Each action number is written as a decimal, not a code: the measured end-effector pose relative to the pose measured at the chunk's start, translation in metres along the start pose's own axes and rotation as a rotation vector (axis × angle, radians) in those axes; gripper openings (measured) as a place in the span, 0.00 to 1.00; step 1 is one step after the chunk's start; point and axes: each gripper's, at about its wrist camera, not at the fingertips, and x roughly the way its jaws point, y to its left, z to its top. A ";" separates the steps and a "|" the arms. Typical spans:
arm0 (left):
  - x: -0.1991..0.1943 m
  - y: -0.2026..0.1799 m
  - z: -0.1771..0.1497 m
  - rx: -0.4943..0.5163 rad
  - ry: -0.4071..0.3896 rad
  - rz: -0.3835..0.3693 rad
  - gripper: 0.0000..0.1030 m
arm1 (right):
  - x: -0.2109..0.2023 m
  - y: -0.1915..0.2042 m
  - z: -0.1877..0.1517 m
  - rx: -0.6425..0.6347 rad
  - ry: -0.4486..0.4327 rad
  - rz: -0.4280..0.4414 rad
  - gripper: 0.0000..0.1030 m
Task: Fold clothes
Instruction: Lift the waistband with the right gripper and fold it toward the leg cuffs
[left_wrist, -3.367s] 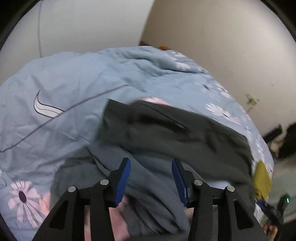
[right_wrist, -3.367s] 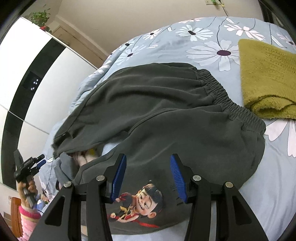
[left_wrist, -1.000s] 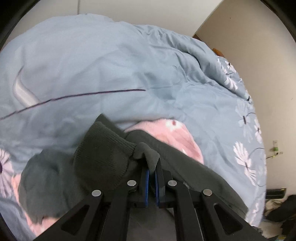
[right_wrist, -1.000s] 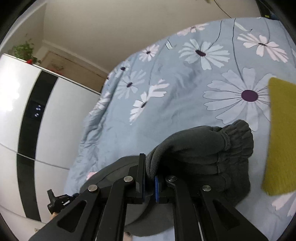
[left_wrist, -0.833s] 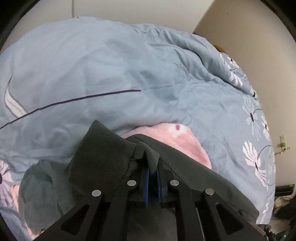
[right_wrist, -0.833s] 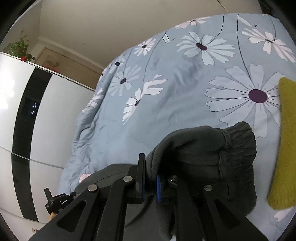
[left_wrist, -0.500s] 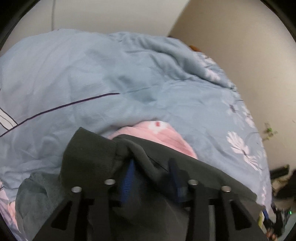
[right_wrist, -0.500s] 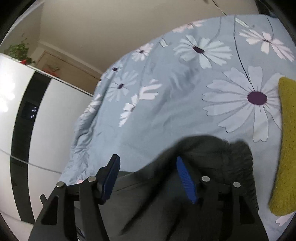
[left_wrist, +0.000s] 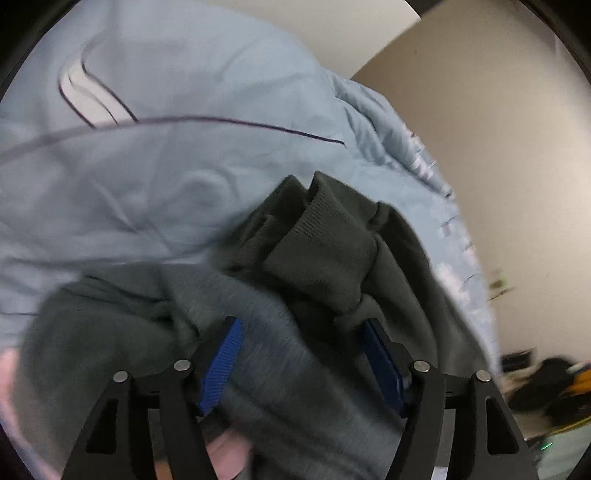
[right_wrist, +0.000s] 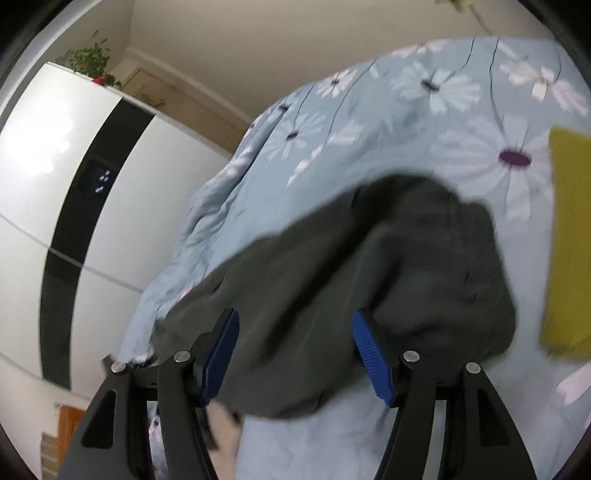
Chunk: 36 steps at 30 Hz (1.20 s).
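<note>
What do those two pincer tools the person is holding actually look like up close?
Both look alike. The left hand-held gripper and the right hand-held gripper each have two black plastic fingers with triangular cut-outs and silver round bolt heads. The fingertips carry ribbed bright blue pads. No cables, lettering or sleeves show.
</note>
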 end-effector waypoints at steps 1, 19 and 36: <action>0.008 0.003 0.004 -0.016 0.005 -0.019 0.78 | 0.002 -0.002 -0.006 0.003 0.008 0.003 0.63; 0.052 -0.017 0.037 0.056 -0.023 -0.139 0.74 | 0.008 -0.122 -0.076 0.400 -0.039 0.052 0.77; 0.046 -0.042 0.058 -0.014 -0.059 -0.135 0.34 | 0.028 -0.151 -0.058 0.542 -0.279 0.256 0.87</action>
